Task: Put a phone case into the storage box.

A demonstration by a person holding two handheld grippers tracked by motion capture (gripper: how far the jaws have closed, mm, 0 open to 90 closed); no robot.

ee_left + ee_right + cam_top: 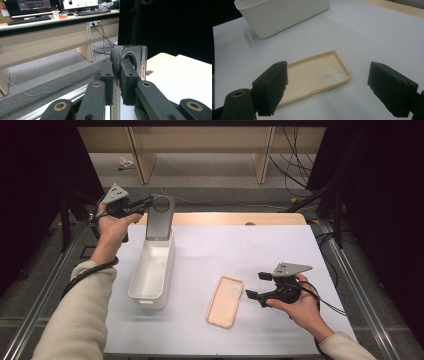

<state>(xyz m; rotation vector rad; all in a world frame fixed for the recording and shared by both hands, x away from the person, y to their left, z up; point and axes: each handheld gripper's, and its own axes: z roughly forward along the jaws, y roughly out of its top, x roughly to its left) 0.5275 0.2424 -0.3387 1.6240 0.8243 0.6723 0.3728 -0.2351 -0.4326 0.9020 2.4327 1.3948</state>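
A dark phone [160,220] hangs upright over the far end of a long white bin [137,285], its lower edge at the bin's rim. My left gripper [150,202] is shut on the phone's top edge near the round camera ring. In the left gripper view the jaws [116,72] pinch the phone [132,58] edge-on. A beige phone case [225,301] lies hollow side up on the white mat. My right gripper [254,285] hovers just right of it, open, with nothing between its fingers. The right gripper view has the case [312,77] beyond the spread jaws [327,85].
The white mat [280,250] covers a wooden table. The bin [284,15] stands left of the case. Metal rails run along both table sides. Beyond the table are desk legs, cables and a carpeted floor [50,70].
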